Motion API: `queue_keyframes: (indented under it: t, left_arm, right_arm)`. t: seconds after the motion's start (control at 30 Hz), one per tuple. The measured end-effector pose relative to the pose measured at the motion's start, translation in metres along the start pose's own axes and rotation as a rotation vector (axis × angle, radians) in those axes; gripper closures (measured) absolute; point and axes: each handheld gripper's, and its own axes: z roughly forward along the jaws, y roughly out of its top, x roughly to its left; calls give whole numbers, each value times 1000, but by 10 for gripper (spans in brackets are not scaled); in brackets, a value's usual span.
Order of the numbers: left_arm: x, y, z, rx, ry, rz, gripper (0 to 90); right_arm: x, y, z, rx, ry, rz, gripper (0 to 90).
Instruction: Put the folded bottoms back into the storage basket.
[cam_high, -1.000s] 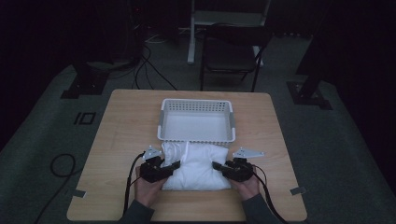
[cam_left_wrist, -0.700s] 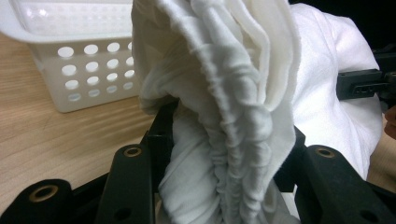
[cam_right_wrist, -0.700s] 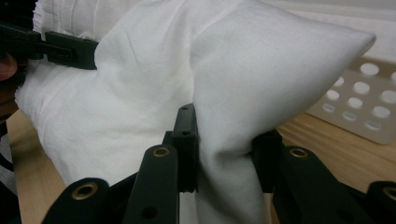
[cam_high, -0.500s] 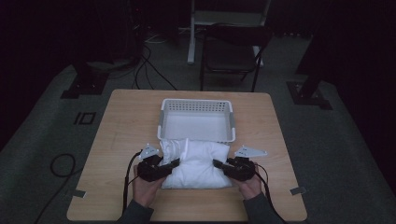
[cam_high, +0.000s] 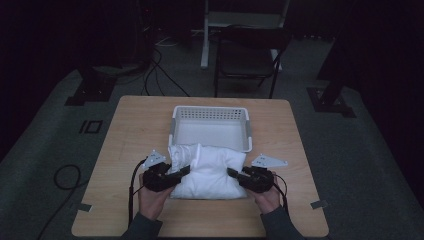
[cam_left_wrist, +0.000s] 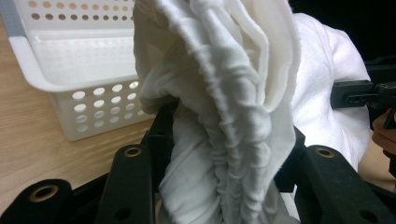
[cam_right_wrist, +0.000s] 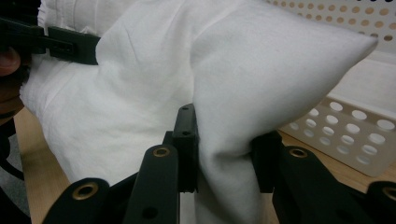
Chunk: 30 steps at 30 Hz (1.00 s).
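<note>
- A white folded cloth (cam_high: 209, 170), thick and bunched, is on the person's side of the white perforated basket (cam_high: 211, 128), its far edge just at the basket's near wall.
- The left gripper (cam_high: 176, 175) grips the cloth's left end; in the left gripper view its jaws are closed on a thick gathered wad of folds (cam_left_wrist: 219, 154), pressed in from both sides.
- The right gripper (cam_high: 235, 174) grips the cloth's right end; in the right gripper view its jaws pinch a fold (cam_right_wrist: 224, 158) of the cloth tightly, with little gap between them.
- The cloth spans between the two grippers, and whether its underside touches the tabletop (cam_high: 130, 125) cannot be told.
- Both hands come in from the edge of the tabletop farthest from the basket, the left hand (cam_high: 150, 197) and right hand (cam_high: 267, 197) behind their grippers.
- The basket stands upright on the tabletop beyond the cloth, and nothing can be seen inside it.
- A grey three-cornered plate (cam_high: 269, 161) sits on the right gripper, to the right of the basket's near corner.
- A dark folding chair (cam_high: 247, 55) stands on the floor beyond the basket, well apart from it.
</note>
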Motion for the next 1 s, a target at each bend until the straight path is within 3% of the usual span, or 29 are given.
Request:
queue_keyframes:
  t: [0.43,1.0]
  left_arm:
    - [-5,17,-11,-29,-5,10,546]
    - [-4,44,-12,-75,-11,21,548]
  right_arm:
    - [6,18,-8,-30,-10,-21,705]
    - [5,46,-14,-68,-34,-41,705]
